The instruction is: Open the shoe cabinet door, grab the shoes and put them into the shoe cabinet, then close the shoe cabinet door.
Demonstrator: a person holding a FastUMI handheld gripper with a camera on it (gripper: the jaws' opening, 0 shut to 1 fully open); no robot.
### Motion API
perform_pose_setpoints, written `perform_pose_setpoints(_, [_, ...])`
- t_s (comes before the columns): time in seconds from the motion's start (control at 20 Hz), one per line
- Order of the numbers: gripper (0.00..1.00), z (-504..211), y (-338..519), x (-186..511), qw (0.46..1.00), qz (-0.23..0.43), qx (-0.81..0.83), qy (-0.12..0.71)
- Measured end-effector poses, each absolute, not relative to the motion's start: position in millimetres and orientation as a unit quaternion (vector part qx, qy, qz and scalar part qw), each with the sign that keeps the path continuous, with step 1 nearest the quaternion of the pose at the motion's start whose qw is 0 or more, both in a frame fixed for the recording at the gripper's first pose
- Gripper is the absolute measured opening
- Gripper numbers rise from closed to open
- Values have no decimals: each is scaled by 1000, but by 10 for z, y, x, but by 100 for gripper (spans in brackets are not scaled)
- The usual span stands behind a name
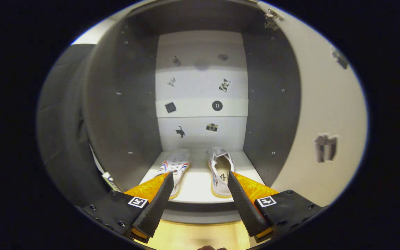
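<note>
Shoe cabinet [276,104]: open, dark side walls, pale back panel carrying small picture stickers; door [325,114] swung wide to the right of the opening, one sticker on its inner face, hinge hardware near its upper corner. Bottom shelf [197,185]: pale, holds both shoes [221,170]. Left shoe [175,168]: white with red and blue stripes, sole toward the shelf, lying near the left wall, toe toward the back edge. Right shoe: same make, opening turned up, lying near the middle-right, heel just at the front edge of the shelf. The two are apart, roughly parallel. Tool [199,178]: fingers spread wide, nothing between them, tips level with the shelf's front edge, one tip overlapping each shoe in the view. Judged step: loading complete; door closing remains. Handling advice: draw the tool straight back clear of the shelf edge without nudging the heels, go round to the door's outer face or free edge, push steadily until it seats against the frame; check the right shoe's heel does not overhang and block closure.
</note>
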State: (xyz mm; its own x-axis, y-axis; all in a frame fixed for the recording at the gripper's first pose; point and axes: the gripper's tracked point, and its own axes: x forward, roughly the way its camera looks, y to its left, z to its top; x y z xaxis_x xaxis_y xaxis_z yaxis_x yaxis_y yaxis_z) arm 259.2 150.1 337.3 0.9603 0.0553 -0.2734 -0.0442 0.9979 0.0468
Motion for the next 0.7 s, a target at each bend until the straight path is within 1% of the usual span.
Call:
perform_pose_setpoints(0.1, [98,3440,1682,2158,992,61,26,111])
perform_pose_setpoints(0.2, [98,3446,1748,1701,994,71,26,78])
perform_pose_setpoints(0.35, [98,3208,1695,1063,994,67,23,85])
perform_pose_setpoints(0.45, [98,3057,1528,700,995,49,29,87])
perform_pose_setpoints(0.55, [98,3021,1458,369,995,59,33,73])
perform_pose_setpoints(0.7, [98,3018,1128,-20,996,37,40,74])
